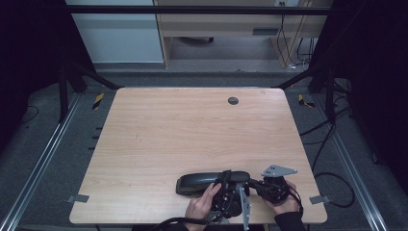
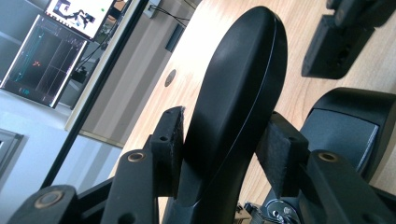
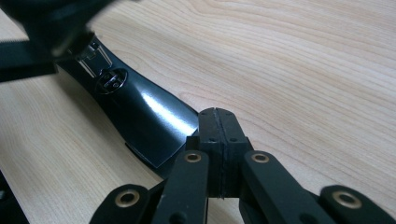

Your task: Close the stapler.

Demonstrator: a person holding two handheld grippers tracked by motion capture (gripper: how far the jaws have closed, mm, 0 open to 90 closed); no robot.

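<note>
At the lower centre of the high view, a black stapler (image 1: 204,183) is pinched by the left gripper (image 2: 224,144) — on the table (image 1: 192,130); the right gripper (image 3: 218,135) is pressed together — empty, beside it.

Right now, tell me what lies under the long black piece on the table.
The bare wooden table lies under the long black piece. Its near end is between the left gripper pads, so what lies beneath that end is covered by the gripper and hand.
</note>
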